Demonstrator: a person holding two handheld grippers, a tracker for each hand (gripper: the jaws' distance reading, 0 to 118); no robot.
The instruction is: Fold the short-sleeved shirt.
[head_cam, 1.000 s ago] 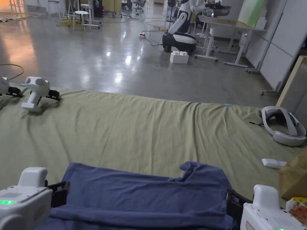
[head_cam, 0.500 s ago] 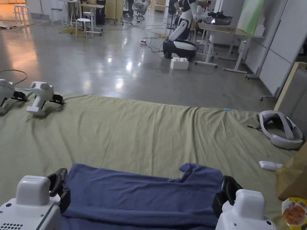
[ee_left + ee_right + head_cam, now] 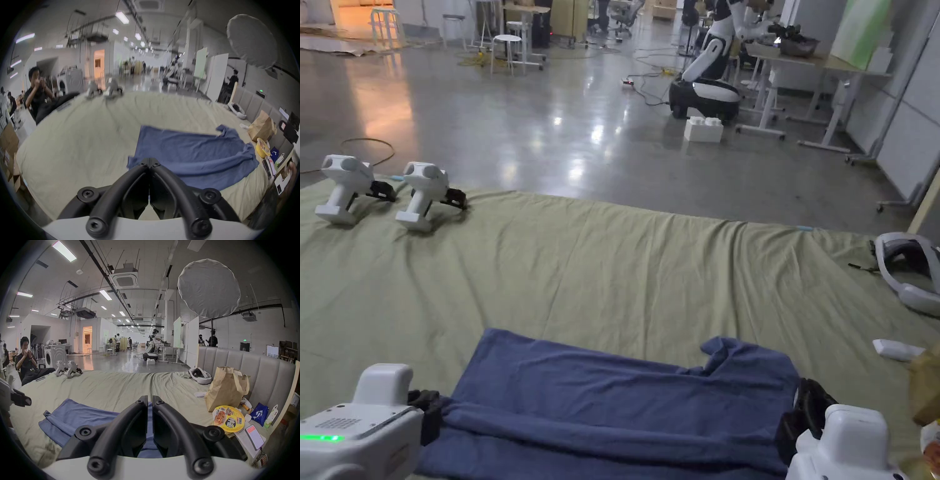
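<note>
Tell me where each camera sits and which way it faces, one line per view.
Head view: high on the person's head, tilted down over the shirt on the bed sheet; both grippers at the bottom corners.
Left gripper view: low behind the left gripper, at the shirt's left edge.
Right gripper view: low behind the right gripper, at the shirt's right edge.
All three share the shirt.

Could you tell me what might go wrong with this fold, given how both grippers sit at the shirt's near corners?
1. The left gripper looks shut right at the edge of the blue shirt; so shallow a bite could slip once lifted.
2. The right gripper has cloth between its nearly closed jaws; uneven pulling could skew the fold.
3. The noodle bowl and phone lie close beside the right gripper, so a wide swing might knock them.
</note>
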